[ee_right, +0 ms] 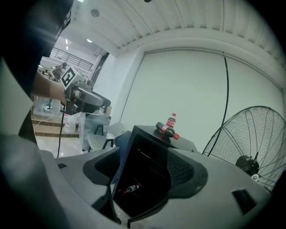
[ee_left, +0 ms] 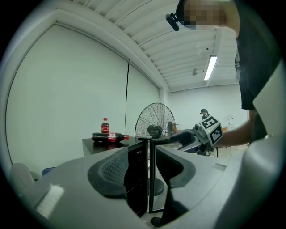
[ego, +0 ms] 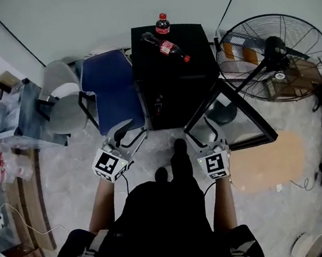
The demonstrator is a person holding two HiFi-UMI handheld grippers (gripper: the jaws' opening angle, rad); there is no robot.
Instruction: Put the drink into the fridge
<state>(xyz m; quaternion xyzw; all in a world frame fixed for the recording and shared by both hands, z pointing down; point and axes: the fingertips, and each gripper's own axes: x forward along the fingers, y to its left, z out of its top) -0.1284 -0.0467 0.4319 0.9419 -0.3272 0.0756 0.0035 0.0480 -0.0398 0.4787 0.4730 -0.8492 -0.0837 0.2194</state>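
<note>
The fridge is black, the chair blue, the bottle red-labelled.

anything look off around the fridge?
One cola bottle lies on its side on the fridge top, beside the upright bottle; it could roll off. The fridge door stands open, and another bottle lies flat inside.

Upright bottle stands behind lying bottle on fridge (third bottle inside), fan right.
</note>
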